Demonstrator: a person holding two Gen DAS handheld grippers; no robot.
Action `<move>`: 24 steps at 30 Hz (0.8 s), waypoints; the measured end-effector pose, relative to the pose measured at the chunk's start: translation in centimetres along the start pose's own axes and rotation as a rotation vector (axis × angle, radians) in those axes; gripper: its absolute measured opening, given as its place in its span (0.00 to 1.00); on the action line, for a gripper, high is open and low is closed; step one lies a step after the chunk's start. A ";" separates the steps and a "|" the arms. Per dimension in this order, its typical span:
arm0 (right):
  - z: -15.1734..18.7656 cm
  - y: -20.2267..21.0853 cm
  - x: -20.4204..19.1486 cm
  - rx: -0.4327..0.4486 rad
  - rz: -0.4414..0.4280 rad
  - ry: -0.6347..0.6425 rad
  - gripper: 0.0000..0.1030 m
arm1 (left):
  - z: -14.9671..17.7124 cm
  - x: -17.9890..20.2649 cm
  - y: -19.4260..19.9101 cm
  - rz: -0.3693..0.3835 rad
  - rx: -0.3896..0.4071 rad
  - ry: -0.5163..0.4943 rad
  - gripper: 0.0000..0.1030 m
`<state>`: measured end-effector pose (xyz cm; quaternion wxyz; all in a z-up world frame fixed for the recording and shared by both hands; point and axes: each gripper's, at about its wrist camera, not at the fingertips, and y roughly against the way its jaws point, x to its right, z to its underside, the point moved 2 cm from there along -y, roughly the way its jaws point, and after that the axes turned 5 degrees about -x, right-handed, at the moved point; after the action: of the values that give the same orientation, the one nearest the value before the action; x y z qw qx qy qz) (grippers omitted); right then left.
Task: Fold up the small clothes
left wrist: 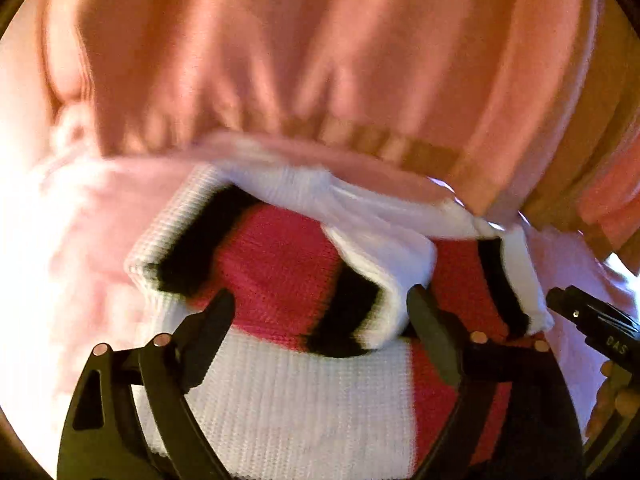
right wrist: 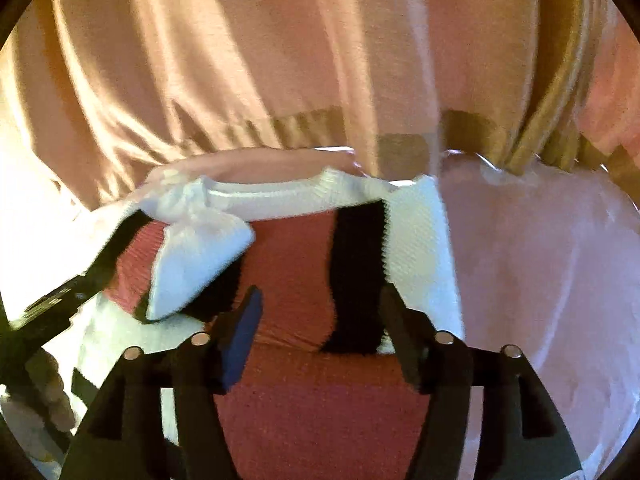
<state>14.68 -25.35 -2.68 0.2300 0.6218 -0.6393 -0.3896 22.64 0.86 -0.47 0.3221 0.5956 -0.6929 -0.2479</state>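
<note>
Pink worktop point(right wrist: 540, 280) holds the red, white and black knitted sweater point(right wrist: 320, 392); both grippers' fingers point(left wrist: 430, 320) point(right wrist: 400, 328) hover released, ready to fold.

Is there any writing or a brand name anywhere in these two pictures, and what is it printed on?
"DAS": pale letters on the black body of the right hand-held gripper, at the right edge of the left wrist view; more may follow, but it is cut off.
Light marks on the left hand-held gripper in the right wrist view: too blurred to read.
The red, white and black knitted sweater: no text visible.
</note>
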 end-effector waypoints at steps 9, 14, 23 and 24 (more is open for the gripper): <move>-2.9 -5.5 -13.3 -0.046 -0.018 0.222 0.62 | 0.4 -4.8 0.3 -0.055 -0.040 0.110 0.83; -3.4 -11.1 -15.1 -0.155 0.110 0.271 0.60 | 0.6 -7.1 0.2 -0.037 -0.073 0.173 0.83; -4.9 0.0 -8.2 0.072 -0.008 0.129 0.13 | 0.9 -7.3 0.0 -0.031 -0.096 0.179 0.83; -4.4 0.5 -6.3 0.071 0.022 0.112 0.21 | 0.9 -7.0 -0.2 -0.023 -0.105 0.176 0.83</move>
<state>18.60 -20.21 1.49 0.2475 0.6431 -0.6457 -0.3289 22.66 7.73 -2.32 0.4097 0.6052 -0.6410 -0.2344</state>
